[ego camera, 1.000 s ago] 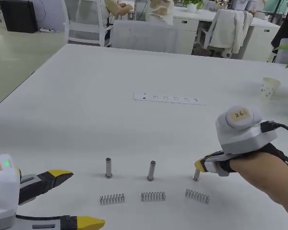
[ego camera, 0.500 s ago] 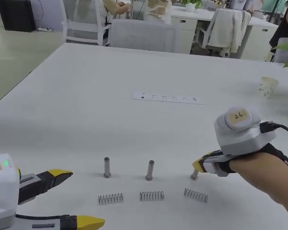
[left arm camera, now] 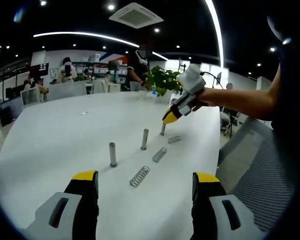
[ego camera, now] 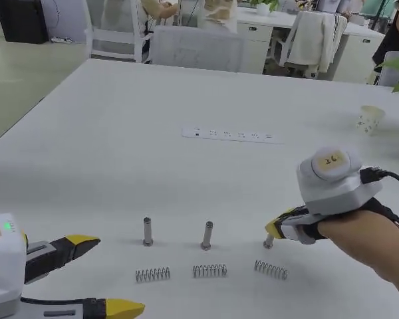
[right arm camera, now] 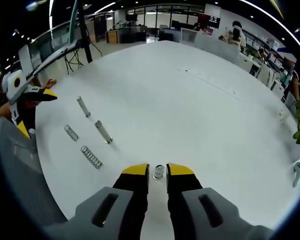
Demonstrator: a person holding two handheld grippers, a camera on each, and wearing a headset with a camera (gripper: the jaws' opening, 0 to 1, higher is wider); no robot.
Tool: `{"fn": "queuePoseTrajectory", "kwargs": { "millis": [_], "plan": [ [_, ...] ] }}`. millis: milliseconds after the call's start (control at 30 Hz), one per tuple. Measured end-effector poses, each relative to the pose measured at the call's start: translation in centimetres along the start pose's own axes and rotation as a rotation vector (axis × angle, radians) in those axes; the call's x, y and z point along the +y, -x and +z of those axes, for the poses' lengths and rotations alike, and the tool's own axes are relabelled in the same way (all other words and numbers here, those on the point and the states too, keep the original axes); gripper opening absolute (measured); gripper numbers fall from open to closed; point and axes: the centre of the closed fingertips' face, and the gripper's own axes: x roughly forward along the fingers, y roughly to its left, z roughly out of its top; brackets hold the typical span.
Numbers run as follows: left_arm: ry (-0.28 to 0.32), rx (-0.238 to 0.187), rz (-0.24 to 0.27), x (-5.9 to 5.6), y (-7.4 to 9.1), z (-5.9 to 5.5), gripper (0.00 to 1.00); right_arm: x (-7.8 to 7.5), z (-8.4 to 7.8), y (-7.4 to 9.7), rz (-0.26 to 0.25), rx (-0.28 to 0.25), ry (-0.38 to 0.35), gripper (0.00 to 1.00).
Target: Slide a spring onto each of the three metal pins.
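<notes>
- At the lower left of the head view, the left tongs (ego camera: 110, 274) hover over the white worktop (ego camera: 120, 153). Their yellow-tipped jaws are spread wide, with nothing held between them.
- Just right of them, low in the frame, the left pin (ego camera: 147, 231) stands upright. The left spring (ego camera: 153, 274) lies on its side below it, apart from it.
- At lower centre, the middle pin (ego camera: 207, 235) stands upright. The middle spring (ego camera: 209, 270) lies flat below it, not touching it.
- Right of centre, the right spring (ego camera: 270, 269) lies flat below the right pin (ego camera: 268, 242).
- At the lower right, the right tongs (ego camera: 274, 231) reach in from the right, their tips at the top of the right pin.
- In the right gripper view the jaws are drawn close together, with the pin's top between the yellow tips. I cannot tell whether they pinch it.
- Higher up at the centre, a white power strip (ego camera: 231, 135) lies flat.
- Near the right edge stands a paper cup (ego camera: 368, 120).
</notes>
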Motion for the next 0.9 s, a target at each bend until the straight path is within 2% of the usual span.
{"fn": "queuePoseTrajectory", "kwargs": {
  "millis": [600, 900],
  "plan": [
    [-0.004, 0.003, -0.005, -0.2, 0.0, 0.0, 0.73, -0.2, -0.5, 1.2, -0.006, -0.015, 0.001, 0.13],
    [-0.003, 0.003, -0.006, -0.3, 0.0, -0.1, 0.73, 0.1, -1.4, 1.4, 0.006, 0.004, 0.008, 0.13]
  ]
}}
